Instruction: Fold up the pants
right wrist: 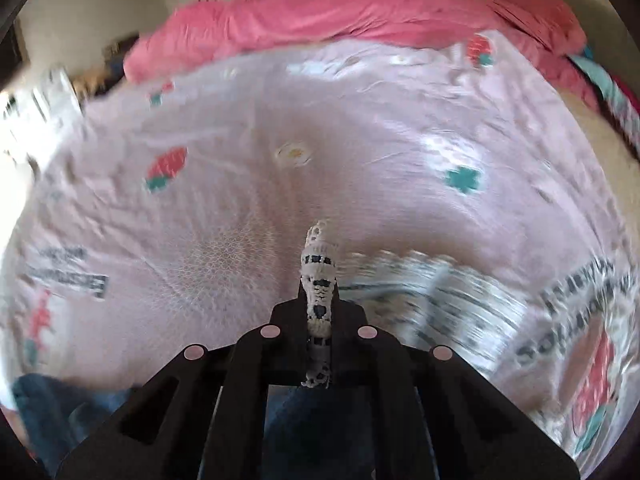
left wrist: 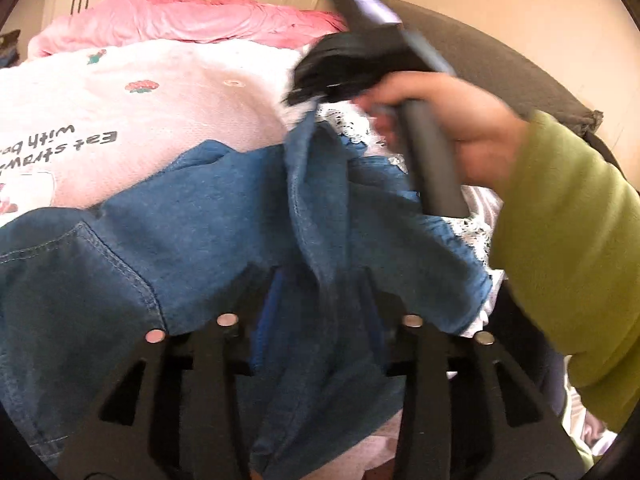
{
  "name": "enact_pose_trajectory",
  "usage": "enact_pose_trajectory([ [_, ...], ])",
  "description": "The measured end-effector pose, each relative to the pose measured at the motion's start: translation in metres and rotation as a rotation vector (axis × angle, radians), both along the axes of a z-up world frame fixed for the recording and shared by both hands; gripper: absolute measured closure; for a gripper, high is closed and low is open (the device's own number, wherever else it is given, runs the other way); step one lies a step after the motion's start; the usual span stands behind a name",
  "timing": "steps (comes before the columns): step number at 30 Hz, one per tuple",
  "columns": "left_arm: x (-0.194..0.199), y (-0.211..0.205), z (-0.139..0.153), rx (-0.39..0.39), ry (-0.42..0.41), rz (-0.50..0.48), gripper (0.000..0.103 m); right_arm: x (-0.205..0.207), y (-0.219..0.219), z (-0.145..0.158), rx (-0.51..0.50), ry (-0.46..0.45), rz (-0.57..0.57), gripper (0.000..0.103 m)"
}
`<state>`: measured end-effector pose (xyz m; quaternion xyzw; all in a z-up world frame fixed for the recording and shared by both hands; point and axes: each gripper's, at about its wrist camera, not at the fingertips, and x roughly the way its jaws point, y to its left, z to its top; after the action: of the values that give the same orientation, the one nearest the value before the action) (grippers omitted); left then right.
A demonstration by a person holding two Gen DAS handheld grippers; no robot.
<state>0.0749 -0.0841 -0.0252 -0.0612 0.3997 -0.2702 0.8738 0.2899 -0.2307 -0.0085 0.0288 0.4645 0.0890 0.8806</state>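
Blue denim pants (left wrist: 224,240) are pinched by the left gripper (left wrist: 324,280), while their white lace hem trim (right wrist: 318,280) is clamped in the right gripper (right wrist: 319,300), so that a fold can be drawn across the pink printed bedsheet (right wrist: 360,140).

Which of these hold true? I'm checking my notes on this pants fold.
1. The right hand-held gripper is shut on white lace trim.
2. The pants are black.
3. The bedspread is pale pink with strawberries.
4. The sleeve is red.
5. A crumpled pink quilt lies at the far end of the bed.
1. True: the right hand-held gripper pinches the lace trim.
2. False: the pants are blue denim.
3. True: the bedspread is pale pink with strawberry prints.
4. False: the sleeve is olive green.
5. True: the quilt lies bunched there.
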Motion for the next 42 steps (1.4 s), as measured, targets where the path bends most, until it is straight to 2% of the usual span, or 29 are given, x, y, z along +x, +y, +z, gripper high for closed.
enact_pose_trajectory([
  [2,0.001,-0.001,-0.001,0.0,0.009,-0.004,0.072,-0.019,-0.023,0.014,0.05,-0.033,-0.024,0.096],
  [4,0.001,-0.003,-0.002,0.033,-0.003,0.002,0.073,-0.039,-0.048,0.025,0.105,-0.059,-0.053,0.096],
  [5,0.003,-0.005,-0.003,0.057,-0.012,0.008,0.083,-0.05,-0.062,0.031,0.129,-0.073,-0.074,0.096],
  [7,0.002,-0.008,-0.005,0.092,-0.031,0.005,0.096,-0.07,-0.084,0.04,0.176,-0.097,-0.105,0.096],
  [10,-0.002,-0.012,-0.005,0.121,-0.055,-0.018,0.102,-0.099,-0.115,0.046,0.247,-0.105,-0.157,0.096],
  [15,-0.022,-0.009,0.009,0.127,-0.133,-0.074,0.103,-0.156,-0.157,0.04,0.337,-0.08,-0.248,0.096],
  [17,-0.03,-0.009,0.014,0.154,-0.165,-0.089,0.102,-0.183,-0.168,0.032,0.364,-0.059,-0.265,0.096],
  [22,-0.031,-0.01,0.009,0.16,-0.145,-0.112,0.102,-0.224,-0.18,0.005,0.386,0.002,-0.278,0.092],
  [25,-0.029,-0.012,0.001,0.17,-0.12,-0.118,0.102,-0.234,-0.188,-0.004,0.41,0.004,-0.296,0.081],
  [27,-0.028,-0.012,-0.002,0.169,-0.111,-0.116,0.102,-0.238,-0.193,-0.006,0.422,0.002,-0.293,0.069],
  [28,-0.028,-0.012,-0.003,0.169,-0.107,-0.114,0.102,-0.24,-0.195,-0.007,0.429,0.003,-0.301,0.067],
  [30,-0.027,-0.011,-0.005,0.167,-0.105,-0.112,0.102,-0.241,-0.196,-0.008,0.432,0.011,-0.3,0.068],
  [31,-0.028,-0.011,-0.005,0.171,-0.11,-0.115,0.103,-0.241,-0.196,-0.008,0.422,0.015,-0.296,0.073],
  [32,-0.029,-0.011,-0.005,0.172,-0.117,-0.114,0.103,-0.242,-0.196,-0.008,0.401,0.015,-0.29,0.09],
  [37,-0.041,0.002,0.01,0.14,-0.146,-0.12,0.103,-0.255,-0.192,-0.001,0.368,0.009,-0.237,0.09],
  [42,-0.054,0.007,0.011,0.147,-0.141,-0.152,0.103,-0.263,-0.188,-0.01,0.346,0.056,-0.208,0.09],
])
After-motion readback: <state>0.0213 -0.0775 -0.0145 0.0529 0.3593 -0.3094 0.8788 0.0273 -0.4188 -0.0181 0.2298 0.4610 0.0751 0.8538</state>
